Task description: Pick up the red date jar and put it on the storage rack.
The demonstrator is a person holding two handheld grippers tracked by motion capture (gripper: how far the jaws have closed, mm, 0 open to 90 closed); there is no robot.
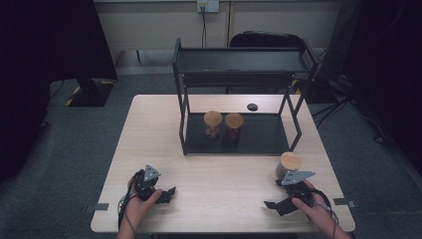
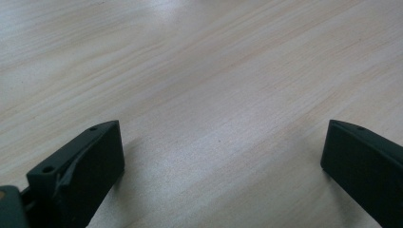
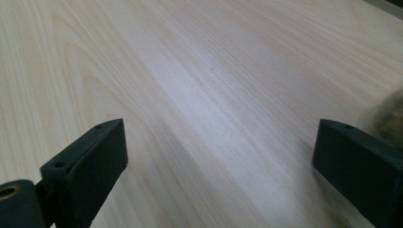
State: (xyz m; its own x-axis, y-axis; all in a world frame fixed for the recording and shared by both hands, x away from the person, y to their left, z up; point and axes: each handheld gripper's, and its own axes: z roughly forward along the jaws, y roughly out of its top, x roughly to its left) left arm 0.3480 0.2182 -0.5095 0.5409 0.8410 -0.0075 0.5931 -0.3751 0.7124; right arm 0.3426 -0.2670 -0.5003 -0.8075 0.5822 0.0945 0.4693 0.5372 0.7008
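Note:
Two glass jars with wooden lids, one beside the other, stand on the lower level of a black shelf rack. A third jar with the same kind of lid stands on the table just in front of the rack's right leg. My right gripper lies low near the front right, just below that jar and pointing left. Its jaws stand open over bare wood, with a blurred jar at the right edge. My left gripper rests at the front left, open over bare wood.
The light wooden table carries the rack at its back half. A small black round object lies behind the rack's lower level. The rack's top tray holds nothing I can see. A dark chair stands behind the table.

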